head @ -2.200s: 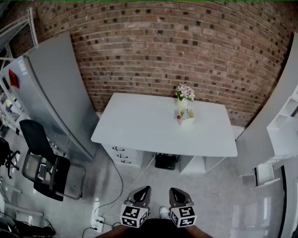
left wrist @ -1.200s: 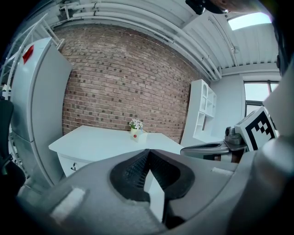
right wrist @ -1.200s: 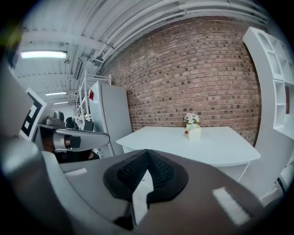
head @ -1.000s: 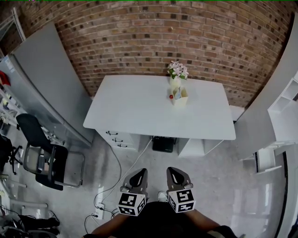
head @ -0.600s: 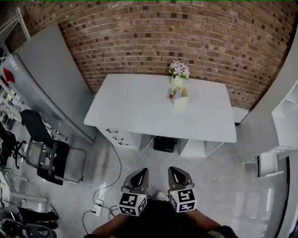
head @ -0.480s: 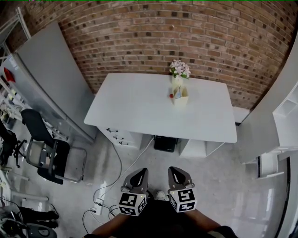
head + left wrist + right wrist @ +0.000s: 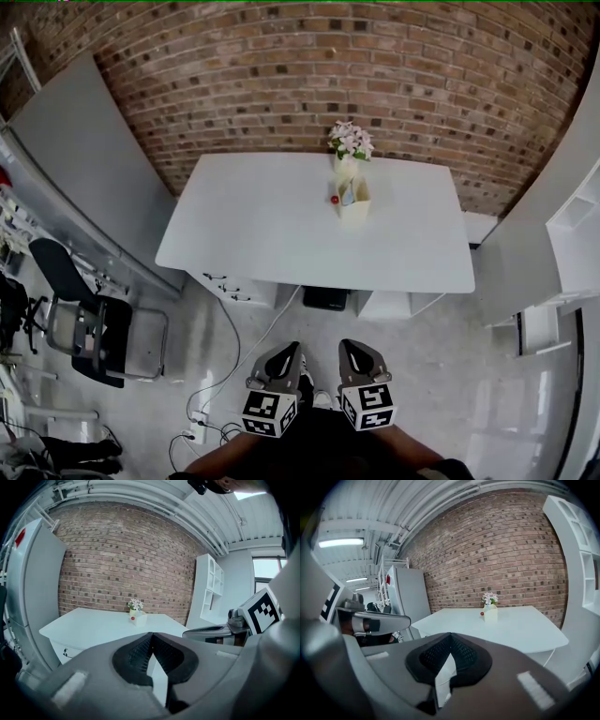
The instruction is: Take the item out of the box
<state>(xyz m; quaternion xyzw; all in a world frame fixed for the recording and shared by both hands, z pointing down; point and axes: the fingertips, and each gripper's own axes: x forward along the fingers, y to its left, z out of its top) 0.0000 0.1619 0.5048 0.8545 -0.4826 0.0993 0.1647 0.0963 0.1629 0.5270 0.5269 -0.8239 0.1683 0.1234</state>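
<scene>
A small cream box (image 7: pixel 354 199) stands open-topped at the back of the white table (image 7: pixel 281 244), far ahead of me. A small red thing (image 7: pixel 334 199) lies on the table by its left side; what the box holds is too small to tell. Both gripper views show the box (image 7: pixel 139 618) (image 7: pixel 490 615) at a distance. My left gripper (image 7: pixel 289 358) and right gripper (image 7: pixel 353 356) hang low, close to my body, over the floor. Each has its jaws shut with nothing between them, as seen at the left gripper (image 7: pixel 151 635) and right gripper (image 7: pixel 450 636).
A vase of pink flowers (image 7: pixel 347 142) stands just behind the box. A black chair (image 7: pixel 80 314) and a grey cabinet (image 7: pixel 84 169) are on the left, white shelves (image 7: pixel 572 225) on the right. Cables (image 7: pixel 230 370) trail on the floor before the table's drawers (image 7: pixel 234 289).
The table has come a little closer and shifted slightly in the head view. Both grippers stay low by my body, still shut.
</scene>
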